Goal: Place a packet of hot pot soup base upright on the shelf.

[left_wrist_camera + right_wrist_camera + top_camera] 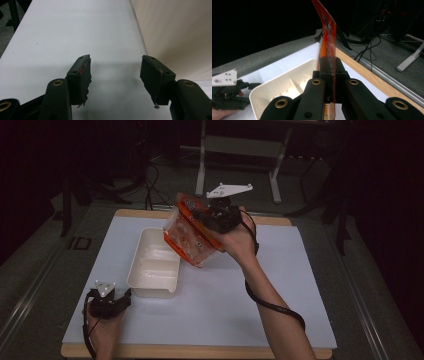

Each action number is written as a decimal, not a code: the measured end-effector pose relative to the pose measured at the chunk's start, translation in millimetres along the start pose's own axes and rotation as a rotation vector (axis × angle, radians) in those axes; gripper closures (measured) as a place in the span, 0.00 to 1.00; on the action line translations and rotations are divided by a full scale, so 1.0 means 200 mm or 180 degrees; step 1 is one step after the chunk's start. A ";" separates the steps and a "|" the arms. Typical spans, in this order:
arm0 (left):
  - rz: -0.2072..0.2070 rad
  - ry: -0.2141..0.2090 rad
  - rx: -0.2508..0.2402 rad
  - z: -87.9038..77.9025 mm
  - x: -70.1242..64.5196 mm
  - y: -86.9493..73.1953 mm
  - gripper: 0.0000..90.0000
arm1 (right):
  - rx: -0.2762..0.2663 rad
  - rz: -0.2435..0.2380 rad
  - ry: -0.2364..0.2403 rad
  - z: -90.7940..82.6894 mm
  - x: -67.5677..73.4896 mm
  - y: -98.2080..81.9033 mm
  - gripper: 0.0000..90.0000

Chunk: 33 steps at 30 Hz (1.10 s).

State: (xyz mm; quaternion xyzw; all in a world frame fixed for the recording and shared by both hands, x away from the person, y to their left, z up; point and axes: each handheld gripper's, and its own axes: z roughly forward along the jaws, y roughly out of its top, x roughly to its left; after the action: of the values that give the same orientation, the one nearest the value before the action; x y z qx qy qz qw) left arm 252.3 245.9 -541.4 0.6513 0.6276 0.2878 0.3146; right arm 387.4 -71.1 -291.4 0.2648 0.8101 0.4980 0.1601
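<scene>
On table: white mat (280, 285) covers most of the wood top, wood edge showing at far and near sides.

Item 1 – white tray (152, 265). Rectangular, divided w/ ridges inside, sits on mat left of centre, long side running away from you. Near short end lies just beside your left gripper. In right gripper view the tray (287, 87) is below and left of the jaws.

Item 2 – orange-and-clear snack bag (192, 232). Held up in the air, tilted, its lower corner hanging above the mat just right of the tray's far right edge. Not touching tray or mat as far as can be told. In right gripper view the bag edge (328, 32) rises thin and upright from between the jaws.

Item 3 – your right gripper (212, 217). Lifted over the far-centre of the mat, jaws closed tight on the bag's top edge; seen close at (329, 75).

Item 4 – your left gripper (125, 295). Rests low on mat at near left corner, jaws (115, 75) spread wide w/ nothing between them, bare mat ahead.

Open room: right half of mat and near-centre strip bare. Left mat edge close to left hand (102, 327). Floor past far edge has cables and a stand's legs.
</scene>
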 end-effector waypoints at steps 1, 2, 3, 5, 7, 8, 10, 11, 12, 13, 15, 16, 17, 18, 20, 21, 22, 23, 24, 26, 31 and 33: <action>-0.0003 -0.0001 -0.0002 0.00 0.00 0.00 0.47 | -0.0009 0.0010 0.0005 0.00 0.00 0.00 1.00; 0.0003 -0.0002 0.0000 0.00 0.00 0.00 0.47 | -0.0026 0.0000 0.0009 0.01 0.01 0.01 1.00; 0.0006 -0.0002 0.0003 0.00 0.00 0.00 0.47 | -0.0031 0.0015 0.0012 0.01 0.01 0.01 1.00; 0.0008 -0.0002 0.0003 0.00 0.00 0.00 0.47 | -0.0047 0.0002 0.0006 0.02 0.02 0.02 1.00; 0.0003 -0.0003 -0.0002 0.00 0.00 0.00 0.47 | -0.0072 0.0007 0.0012 0.03 0.03 0.03 1.00; 0.0003 -0.0004 0.0000 0.00 0.00 0.00 0.47 | -0.0082 -0.0003 0.0017 0.04 0.03 0.03 1.00; -0.0001 -0.0004 -0.0010 0.00 0.00 0.00 0.47 | -0.0104 -0.0018 0.0022 0.05 0.04 0.03 1.00; 0.0000 -0.0004 -0.0011 0.00 0.00 0.00 0.47 | -0.0108 -0.0019 0.0026 0.06 0.04 0.04 1.00; 0.0001 -0.0005 -0.0008 0.00 0.00 0.00 0.47 | -0.0123 -0.0008 0.0032 0.07 0.04 0.04 1.00; 0.0002 -0.0005 -0.0008 0.00 0.00 0.00 0.47 | -0.0134 -0.0008 0.0035 0.07 0.05 0.04 1.00; 0.0000 -0.0004 -0.0019 0.00 0.00 0.00 0.47 | -0.0153 -0.0011 0.0036 0.09 0.05 0.05 1.00; -0.0003 -0.0004 -0.0017 0.00 0.00 0.00 0.47 | -0.0156 -0.0002 0.0037 0.09 0.06 0.05 1.00; 0.0001 -0.0003 -0.0005 0.00 0.00 0.00 0.47 | -0.0167 -0.0012 0.0044 0.10 0.06 0.05 1.00; 0.0002 -0.0001 -0.0002 0.00 0.00 0.00 0.47 | -0.0179 -0.0018 0.0042 0.11 0.07 0.06 1.00; 0.0005 0.0002 -0.0001 0.00 0.00 0.00 0.47 | -0.0197 -0.0030 0.0051 0.12 0.08 0.06 1.00; 0.0004 -0.0001 -0.0003 0.00 0.00 0.00 0.47 | -0.0207 -0.0044 0.0054 0.13 0.08 0.06 1.00; 0.0001 -0.0001 -0.0005 0.00 0.00 0.00 0.47 | -0.0213 -0.0051 0.0058 0.13 0.09 0.06 1.00; 0.0000 -0.0003 -0.0005 0.00 0.00 0.00 0.47 | -0.0209 -0.0049 0.0064 0.14 0.09 0.06 1.00; 0.0003 -0.0003 -0.0006 0.00 0.00 0.00 0.47 | -0.0207 -0.0036 0.0058 0.15 0.09 0.07 1.00; 0.0001 -0.0008 -0.0023 0.00 0.00 0.00 0.47 | -0.0195 -0.0049 0.0052 0.17 0.09 0.07 1.00; 0.0000 -0.0015 -0.0022 0.00 0.00 0.00 0.47 | -0.0221 -0.0008 0.0052 0.20 0.11 0.08 1.00; -0.0002 -0.0012 -0.0023 0.00 0.00 0.00 0.47 | -0.0234 -0.0006 0.0044 0.22 0.11 0.08 1.00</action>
State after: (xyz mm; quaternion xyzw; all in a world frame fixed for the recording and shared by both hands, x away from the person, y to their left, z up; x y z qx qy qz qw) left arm 251.7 246.6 -541.4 0.6505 0.6262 0.2888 0.3182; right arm 396.5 -20.9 -296.8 0.2545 0.7926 0.5291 0.1645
